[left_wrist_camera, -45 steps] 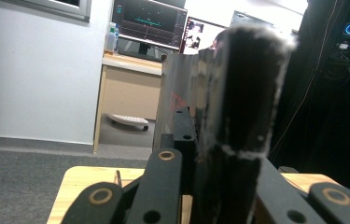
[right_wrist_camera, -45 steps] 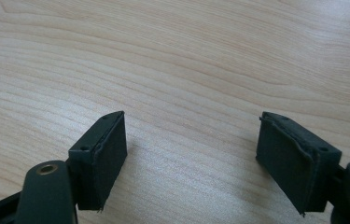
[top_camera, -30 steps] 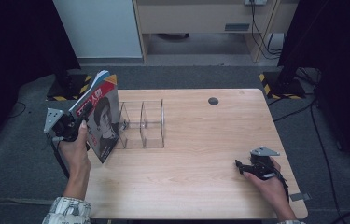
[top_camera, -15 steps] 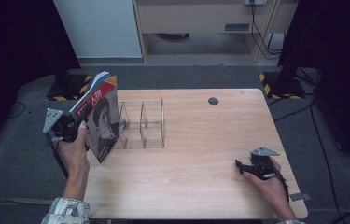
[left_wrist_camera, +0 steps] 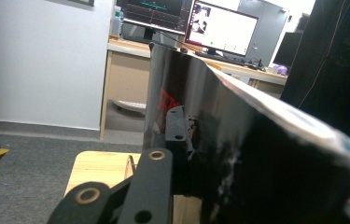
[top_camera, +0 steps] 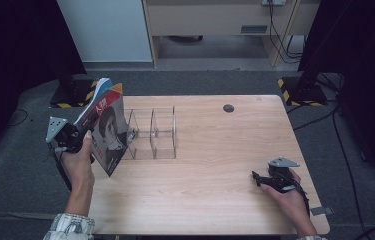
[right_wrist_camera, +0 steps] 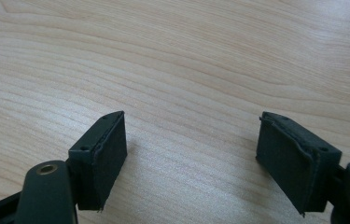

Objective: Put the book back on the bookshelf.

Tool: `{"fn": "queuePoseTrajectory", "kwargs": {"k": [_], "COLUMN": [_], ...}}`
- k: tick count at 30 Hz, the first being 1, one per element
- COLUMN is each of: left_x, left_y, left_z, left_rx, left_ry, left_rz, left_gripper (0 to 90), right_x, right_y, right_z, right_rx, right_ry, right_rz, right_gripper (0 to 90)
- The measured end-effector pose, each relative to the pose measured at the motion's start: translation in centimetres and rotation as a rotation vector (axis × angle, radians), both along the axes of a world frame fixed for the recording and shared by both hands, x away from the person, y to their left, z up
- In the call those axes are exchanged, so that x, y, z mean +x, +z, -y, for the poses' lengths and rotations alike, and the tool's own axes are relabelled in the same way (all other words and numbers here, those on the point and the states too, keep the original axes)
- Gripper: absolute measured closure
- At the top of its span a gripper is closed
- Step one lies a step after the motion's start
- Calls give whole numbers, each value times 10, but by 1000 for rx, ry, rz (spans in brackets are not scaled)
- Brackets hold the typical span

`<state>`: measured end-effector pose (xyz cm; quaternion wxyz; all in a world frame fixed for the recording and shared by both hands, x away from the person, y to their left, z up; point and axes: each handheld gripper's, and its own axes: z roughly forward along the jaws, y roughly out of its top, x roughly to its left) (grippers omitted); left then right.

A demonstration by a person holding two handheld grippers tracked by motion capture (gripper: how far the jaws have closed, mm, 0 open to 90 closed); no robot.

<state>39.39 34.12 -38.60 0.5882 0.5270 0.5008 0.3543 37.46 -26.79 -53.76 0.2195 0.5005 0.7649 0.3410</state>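
A large rectangular light wooden table (top_camera: 215, 170) is seen from the high view, its far edge facing a white cabinet and its left and right edges bordered by dark grey carpet. Most of its surface right of centre lies bare, apart from a small dark round cap (top_camera: 228, 108) set near the far edge.

A clear acrylic divided rack (top_camera: 152, 132) stands near the table's left side, its compartments open at the top; nothing is seen inside them.

A glossy magazine with a black-and-white portrait and red lettering on its cover (top_camera: 106, 129) is held upright and tilted at the table's left edge, just beside the rack's left end; whether it touches the rack cannot be told.

The left gripper (top_camera: 77, 136) is placed at the magazine's spine side. In the left gripper view its jaws have just been opening slightly, with the dark cover (left_wrist_camera: 238, 140) between them and one pad (left_wrist_camera: 176, 128) against it, so the magazine is gripped.

The right gripper (top_camera: 261, 179) rests low over the table's near right part, well apart from the rack. In the right gripper view its pads (right_wrist_camera: 105, 154) stand wide apart over bare wood, with nothing between them.
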Motion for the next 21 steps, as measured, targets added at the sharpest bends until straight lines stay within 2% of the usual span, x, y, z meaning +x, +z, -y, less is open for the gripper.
{"fn": "queuePoseTrajectory", "kwargs": {"k": [6, 11, 13, 19, 21], "left_x": [-1, -2, -3, -7, -9], "left_y": [0, -2, -3, -1, -1], "left_z": [1, 1, 1, 6, 5], "left_rx": [14, 19, 3, 60, 59], "left_ry": [3, 13, 15, 36, 40], "left_rz": [1, 2, 1, 22, 27], "left_gripper": [732, 638, 590, 501, 461], "right_x": [0, 0, 0, 0, 0], "right_y": [0, 0, 0, 0, 0], "right_z": [0, 0, 0, 0, 0], "right_rx": [-1, -1, 0, -2, -1], "right_ry": [1, 2, -1, 1, 1], "right_rz": [1, 1, 1, 2, 1], "right_gripper": [245, 246, 245, 245, 245]}}
